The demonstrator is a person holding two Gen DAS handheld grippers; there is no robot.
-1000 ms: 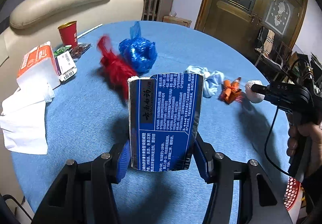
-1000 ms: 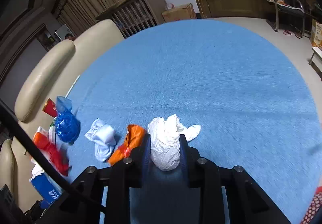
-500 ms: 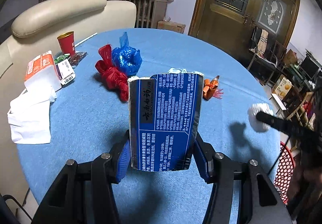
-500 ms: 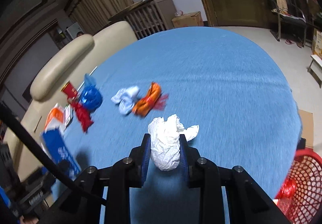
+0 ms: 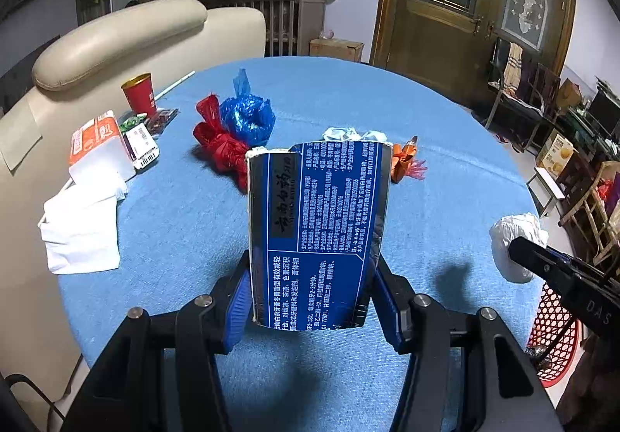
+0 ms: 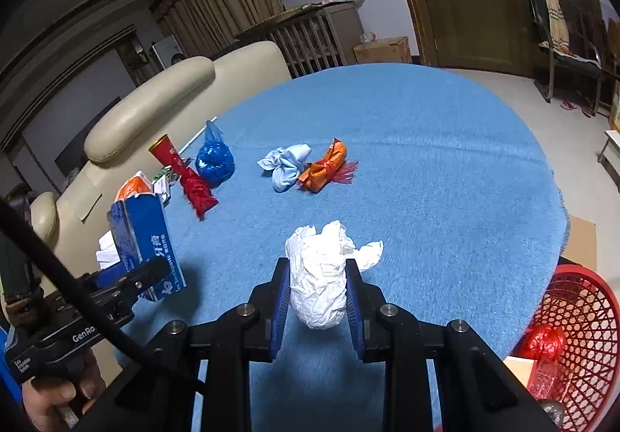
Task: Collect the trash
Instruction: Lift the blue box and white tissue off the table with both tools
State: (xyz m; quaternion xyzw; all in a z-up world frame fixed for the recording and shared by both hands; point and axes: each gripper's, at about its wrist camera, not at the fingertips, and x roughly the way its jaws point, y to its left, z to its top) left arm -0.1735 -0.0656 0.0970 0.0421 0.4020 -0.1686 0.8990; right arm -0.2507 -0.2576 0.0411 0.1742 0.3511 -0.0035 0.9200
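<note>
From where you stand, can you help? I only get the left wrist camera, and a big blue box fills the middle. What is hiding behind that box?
Observer: A crumpled light blue cloth, lying right beside an orange wrapper.
Operator: And the red basket at the edge, is anything in it?
Observer: Yes, a shiny red bag lies inside the red basket.
Operator: Is that white paper wad properly gripped?
Observer: The right gripper has a blue pad pressed on each side of the white paper wad.
</note>
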